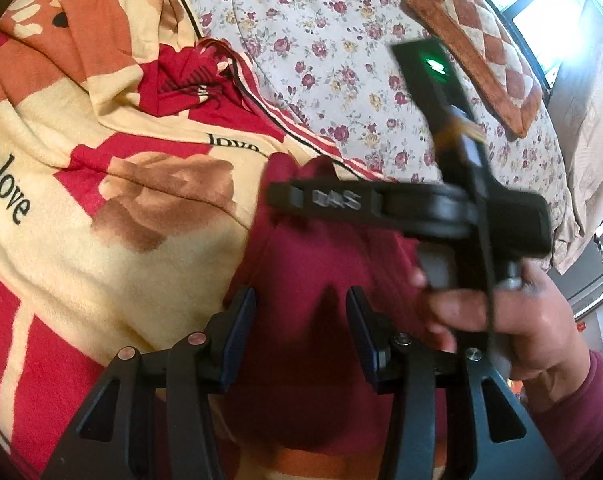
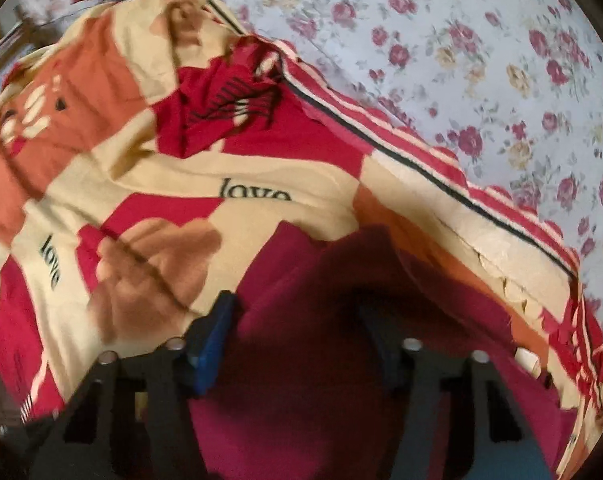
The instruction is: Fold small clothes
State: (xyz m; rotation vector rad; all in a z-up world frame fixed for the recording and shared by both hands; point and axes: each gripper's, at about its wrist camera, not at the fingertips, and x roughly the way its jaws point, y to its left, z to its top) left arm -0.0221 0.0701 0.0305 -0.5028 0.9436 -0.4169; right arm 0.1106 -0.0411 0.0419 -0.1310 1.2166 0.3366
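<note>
**Both grippers over the maroon garment**

The left gripper (image 1: pixel 301 312) hangs just above the maroon garment (image 1: pixel 321 248), jaws partly apart, nothing between the pads — only cloth beneath. Just beyond it a hand (image 1: pixel 513 320) holds the right gripper's black body, its green light lit.

In the right wrist view the right gripper (image 2: pixel 297 320) points down into the same garment (image 2: pixel 301 360); its jaws stand part-way apart with cloth between them, but blur hides whether the pads pinch it.

The garment lies on a "love" blanket (image 1: pixel 81 240) — red, cream and orange. Farther off spreads a floral sheet (image 1: pixel 321 40), with a quilted cushion (image 1: pixel 485 40) near the window.
</note>
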